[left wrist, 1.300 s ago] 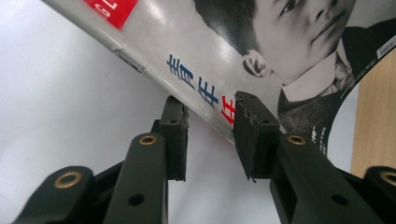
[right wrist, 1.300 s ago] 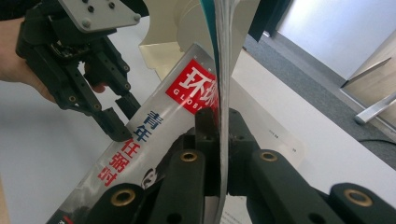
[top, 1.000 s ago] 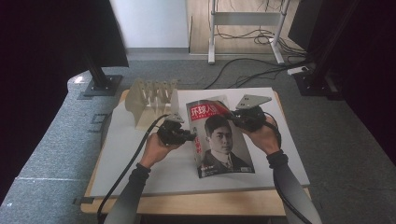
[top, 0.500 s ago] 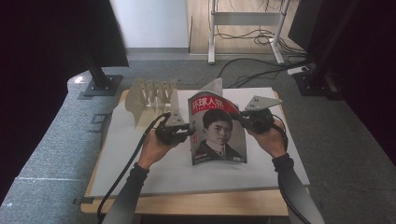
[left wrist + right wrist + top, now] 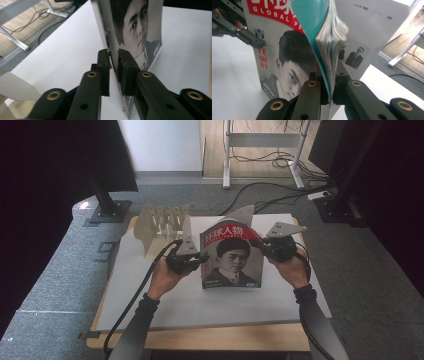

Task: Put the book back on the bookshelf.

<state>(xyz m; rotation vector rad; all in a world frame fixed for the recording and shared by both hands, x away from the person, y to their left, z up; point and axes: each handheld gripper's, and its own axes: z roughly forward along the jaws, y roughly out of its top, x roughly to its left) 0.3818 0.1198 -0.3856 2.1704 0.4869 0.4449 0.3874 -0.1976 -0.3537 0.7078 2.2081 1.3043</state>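
— Where is the magazine (image 5: 231, 256) sitting right now?

— It is standing upright on its bottom edge near the middle of the white table (image 5: 150, 295), cover facing the person, long axis running up and down. The wooden slotted rack (image 5: 161, 224) is standing behind and to the left of it, apart from it.

— And who is holding it?

— Both. The left gripper (image 5: 200, 262) is pinching the magazine's left edge; in the left gripper view its jaws are nearly together, with only the thin edge of the pages between them. The right gripper (image 5: 261, 246) is clamping the opposite edge higher up; in the right gripper view the jaws are closing on a thick fan of pages, and the back pages are splaying open behind.

— So which way is the rack from the grippers?

— Behind and leftward, nearer the left gripper. Judging from that, the left hand is likely leading any move toward the slots, and the magazine is already standing the way those slots would take it, though the loose pages could catch.
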